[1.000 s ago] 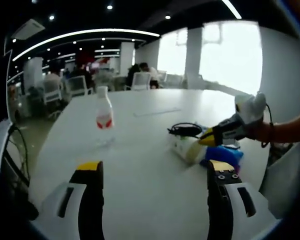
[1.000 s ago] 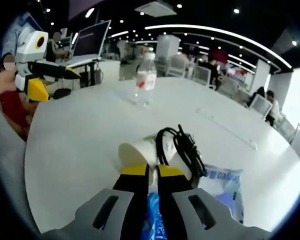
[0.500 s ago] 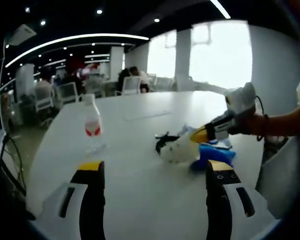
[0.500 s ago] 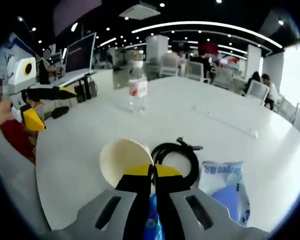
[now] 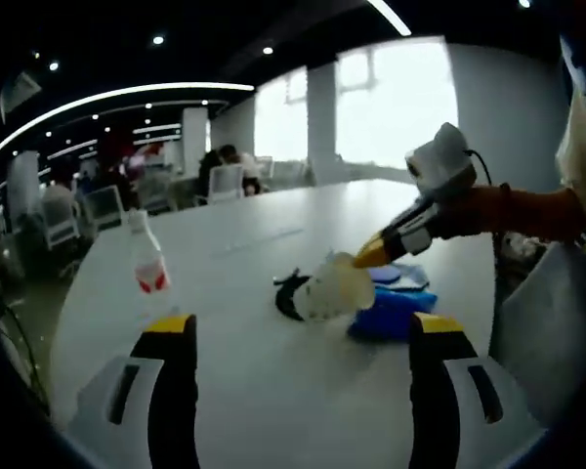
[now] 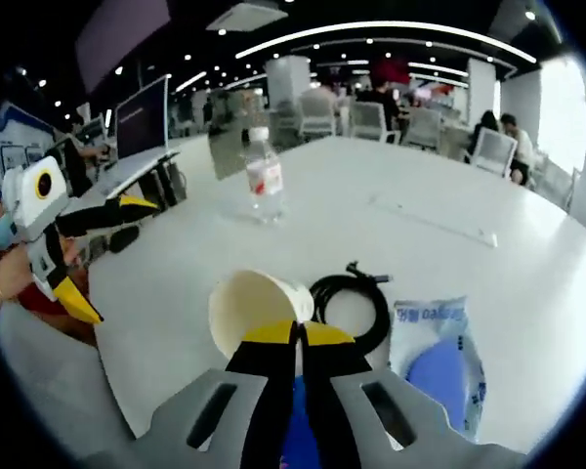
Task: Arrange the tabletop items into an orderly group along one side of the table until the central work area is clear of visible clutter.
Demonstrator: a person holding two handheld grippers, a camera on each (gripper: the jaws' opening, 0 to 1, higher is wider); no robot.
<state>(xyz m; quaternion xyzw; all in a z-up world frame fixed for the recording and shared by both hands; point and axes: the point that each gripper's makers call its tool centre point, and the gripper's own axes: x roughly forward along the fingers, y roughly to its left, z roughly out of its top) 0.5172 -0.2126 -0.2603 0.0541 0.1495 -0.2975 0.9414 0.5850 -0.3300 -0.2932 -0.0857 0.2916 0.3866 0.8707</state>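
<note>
Since the earlier frames the paper cup (image 6: 252,308) has come up off its side-lying place among the clutter and now hangs on the right tool (image 6: 298,335), whose two yellow-tipped jaws are pressed together on the cup's rim. Seen from the right gripper view, the cup is cream-white, its open mouth turned toward the camera and to the left of the jaws, its body tapering away beyond them. From the left gripper view the same cup (image 5: 337,287) appears pale and slightly blurred, pinched at the tip of the right tool (image 5: 371,256), which enters from the right.

Just beyond the right tool's tips lies a coiled black cable (image 6: 356,298) on the white surface (image 6: 449,254). To the right of the jaws sits a blue-and-white plastic packet (image 6: 435,352), flat on the surface; part of it runs under the tool. Farther ahead, well apart from the tool, a clear water bottle (image 6: 265,176) with a red label stands upright.

The left tool (image 5: 298,337) has its jaws spread wide, with nothing between them; it hovers near the surface edge. Beyond its left jaw stands the bottle (image 5: 147,267); beyond its right jaw lie the cable (image 5: 286,293) and packet (image 5: 391,308), close together beneath the held cup.
</note>
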